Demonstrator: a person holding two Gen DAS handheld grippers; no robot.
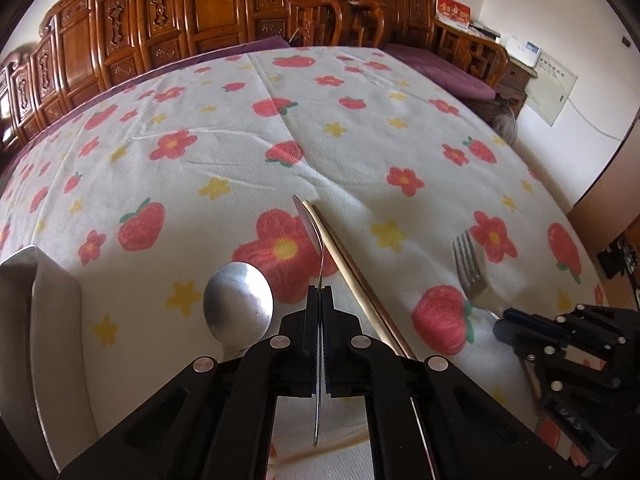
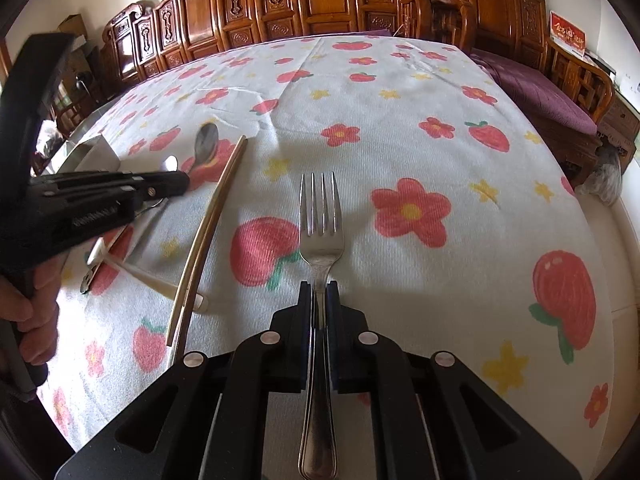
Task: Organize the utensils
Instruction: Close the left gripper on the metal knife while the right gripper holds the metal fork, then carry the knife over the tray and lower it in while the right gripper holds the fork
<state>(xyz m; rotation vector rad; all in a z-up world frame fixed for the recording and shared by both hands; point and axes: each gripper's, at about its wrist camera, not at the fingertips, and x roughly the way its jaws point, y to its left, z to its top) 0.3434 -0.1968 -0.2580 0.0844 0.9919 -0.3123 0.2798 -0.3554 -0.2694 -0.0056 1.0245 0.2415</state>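
Observation:
My left gripper (image 1: 320, 289) is shut on a thin metal spoon seen edge-on (image 1: 311, 224), held above the cloth. A second metal spoon (image 1: 238, 305) lies bowl-up just left of it, and a pair of wooden chopsticks (image 1: 352, 270) lies just right. My right gripper (image 2: 320, 285) is shut on the handle of a metal fork (image 2: 321, 220), tines pointing away. The fork (image 1: 469, 266) and right gripper (image 1: 508, 316) also show in the left wrist view at right. In the right wrist view, the left gripper (image 2: 182, 184) sits at left over the spoon (image 2: 206, 146) and chopsticks (image 2: 210, 224).
A metal utensil holder (image 1: 36, 280) stands at the left edge, also in the right wrist view (image 2: 94, 154). A white ceramic spoon (image 2: 156, 280) and a small metal utensil (image 2: 94, 264) lie under the chopsticks. The flowered tablecloth (image 2: 400, 120) covers the table; carved wooden chairs (image 2: 320, 0) stand behind.

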